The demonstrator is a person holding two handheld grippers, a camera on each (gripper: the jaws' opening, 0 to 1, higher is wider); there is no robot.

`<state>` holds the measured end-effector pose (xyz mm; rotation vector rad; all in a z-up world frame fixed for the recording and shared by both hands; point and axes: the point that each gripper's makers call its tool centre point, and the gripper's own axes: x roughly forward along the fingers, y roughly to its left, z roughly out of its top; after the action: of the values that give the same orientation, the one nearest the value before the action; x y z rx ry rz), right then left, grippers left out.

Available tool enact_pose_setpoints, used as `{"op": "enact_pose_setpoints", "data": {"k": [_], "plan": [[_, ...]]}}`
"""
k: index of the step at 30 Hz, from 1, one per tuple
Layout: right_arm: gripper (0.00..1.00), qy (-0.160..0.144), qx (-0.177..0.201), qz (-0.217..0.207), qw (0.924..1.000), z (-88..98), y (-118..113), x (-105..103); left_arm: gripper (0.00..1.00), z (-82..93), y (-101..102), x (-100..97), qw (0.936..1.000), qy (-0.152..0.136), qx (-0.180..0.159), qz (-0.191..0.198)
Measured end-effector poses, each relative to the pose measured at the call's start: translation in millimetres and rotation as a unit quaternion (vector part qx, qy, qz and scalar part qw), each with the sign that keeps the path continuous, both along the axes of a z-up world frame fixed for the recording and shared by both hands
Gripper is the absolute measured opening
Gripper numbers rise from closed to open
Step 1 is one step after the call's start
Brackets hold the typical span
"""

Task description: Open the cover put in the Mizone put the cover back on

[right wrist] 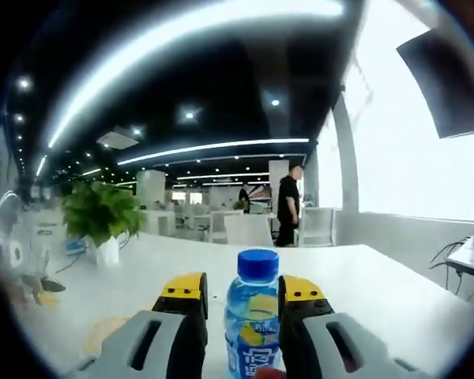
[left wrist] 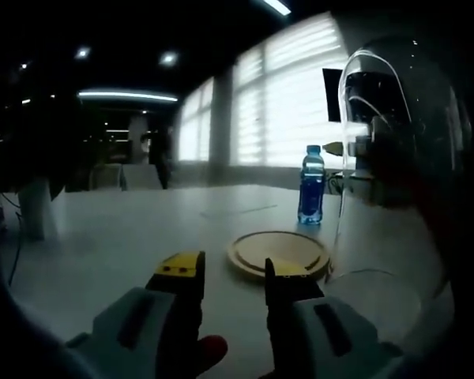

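The Mizone bottle [right wrist: 252,324], blue-capped with a blue and yellow label, stands between the jaws of my right gripper [right wrist: 244,294], which touch both its sides. In the left gripper view the same bottle [left wrist: 311,185] stands upright on the white table beyond a round wooden base [left wrist: 278,254]. The clear glass dome cover [left wrist: 395,205] stands off the base, close on the right. The right gripper [left wrist: 354,150] reaches in behind the dome toward the bottle's cap. My left gripper [left wrist: 235,276] hovers open before the base, with nothing between its fingers.
The white table [left wrist: 126,237] stretches wide to the left and far side. A potted plant [right wrist: 101,215] sits on the table at the left. A person [right wrist: 287,204] stands among desks and chairs at the back. Bright windows [left wrist: 300,103] line the far wall.
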<state>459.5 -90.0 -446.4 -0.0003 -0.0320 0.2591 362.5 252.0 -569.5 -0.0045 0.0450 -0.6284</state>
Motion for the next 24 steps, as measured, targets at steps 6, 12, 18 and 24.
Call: {"op": "enact_pose_setpoints", "data": {"k": [6, 12, 18, 24], "plan": [[0.29, 0.009, -0.018, -0.014, 0.9997, 0.7, -1.2, 19.7, 0.25, -3.9, 1.9, 4.3, 1.0, 0.002, 0.005, 0.0], [0.28, 0.021, 0.001, -0.012, 0.9997, -4.7, 1.3, 39.2, 0.25, -6.0, 2.4, 6.1, 1.0, 0.003, 0.007, 0.0], [0.27, 0.032, 0.003, -0.019, 0.9993, -7.1, -1.9, 45.8, 0.25, -9.7, 1.6, 7.1, 0.9999, 0.008, 0.011, -0.002], [0.24, 0.06, 0.018, -0.013, 0.998, -7.2, -3.0, 52.5, 0.25, -12.4, 0.5, 7.2, 0.9998, 0.011, 0.015, -0.002]]}}
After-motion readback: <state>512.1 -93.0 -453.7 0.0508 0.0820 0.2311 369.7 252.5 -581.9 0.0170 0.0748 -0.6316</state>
